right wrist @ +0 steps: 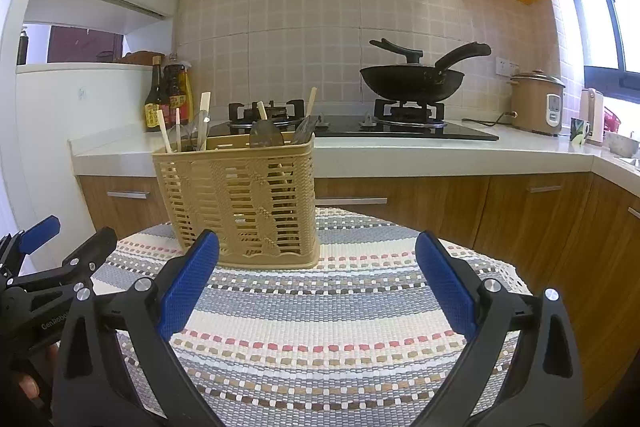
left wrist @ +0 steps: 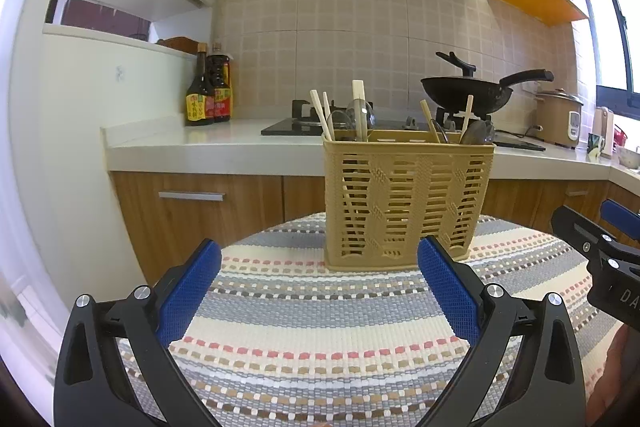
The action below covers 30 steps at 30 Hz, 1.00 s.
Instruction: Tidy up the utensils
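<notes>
A tan plastic utensil basket (left wrist: 406, 203) stands upright on a round table with a striped woven mat (left wrist: 320, 327). It holds wooden chopsticks (left wrist: 359, 109) and metal spoons (left wrist: 478, 133) standing in its compartments. My left gripper (left wrist: 320, 267) is open and empty, just in front of the basket. My right gripper (right wrist: 318, 263) is open and empty, in front of and to the right of the basket (right wrist: 240, 203). The chopsticks (right wrist: 205, 119) and spoons (right wrist: 265, 133) also show in the right wrist view. Each gripper shows at the edge of the other's view.
Behind the table runs a white kitchen counter (right wrist: 400, 151) with a gas hob, a black wok (right wrist: 412, 79), sauce bottles (left wrist: 208, 91) and a rice cooker (right wrist: 538, 103). Wooden cabinet doors (right wrist: 520, 211) are below. The mat (right wrist: 332, 327) lies bare before the basket.
</notes>
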Each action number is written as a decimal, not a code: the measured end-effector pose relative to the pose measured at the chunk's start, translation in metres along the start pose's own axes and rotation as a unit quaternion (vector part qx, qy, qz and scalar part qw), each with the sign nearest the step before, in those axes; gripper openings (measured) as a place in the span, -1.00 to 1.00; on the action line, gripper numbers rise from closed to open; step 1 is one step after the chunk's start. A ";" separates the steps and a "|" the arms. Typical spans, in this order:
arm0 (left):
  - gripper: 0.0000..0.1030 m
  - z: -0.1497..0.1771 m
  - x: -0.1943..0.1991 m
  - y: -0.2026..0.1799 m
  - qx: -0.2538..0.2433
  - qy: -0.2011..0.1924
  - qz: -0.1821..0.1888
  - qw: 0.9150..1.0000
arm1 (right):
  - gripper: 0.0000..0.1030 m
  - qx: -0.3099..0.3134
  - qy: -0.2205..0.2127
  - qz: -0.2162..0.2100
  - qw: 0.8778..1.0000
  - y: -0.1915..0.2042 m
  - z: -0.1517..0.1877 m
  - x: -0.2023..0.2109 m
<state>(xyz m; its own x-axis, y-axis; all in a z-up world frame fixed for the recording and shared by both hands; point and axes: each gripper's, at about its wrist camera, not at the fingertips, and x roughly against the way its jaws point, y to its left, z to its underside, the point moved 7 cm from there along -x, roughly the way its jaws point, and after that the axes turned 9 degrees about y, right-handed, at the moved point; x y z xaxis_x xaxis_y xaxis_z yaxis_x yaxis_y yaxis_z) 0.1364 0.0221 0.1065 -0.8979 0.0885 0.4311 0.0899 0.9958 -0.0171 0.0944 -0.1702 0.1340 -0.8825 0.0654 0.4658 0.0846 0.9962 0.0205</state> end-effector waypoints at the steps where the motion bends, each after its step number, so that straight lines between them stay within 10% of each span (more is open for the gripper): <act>1: 0.85 0.000 0.000 0.000 0.000 0.000 0.000 1.000 | 0.83 -0.001 0.000 0.000 1.000 0.000 0.000 0.000; 30: 0.85 0.002 -0.001 -0.003 -0.004 0.005 0.002 1.000 | 0.84 -0.001 0.004 -0.001 1.000 0.000 0.001 -0.003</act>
<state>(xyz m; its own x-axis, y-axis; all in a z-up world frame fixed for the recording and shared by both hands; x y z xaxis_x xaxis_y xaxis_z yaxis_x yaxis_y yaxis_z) 0.1363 0.0186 0.1041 -0.8929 0.0913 0.4408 0.0962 0.9953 -0.0114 0.0962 -0.1707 0.1315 -0.8793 0.0632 0.4721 0.0838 0.9962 0.0227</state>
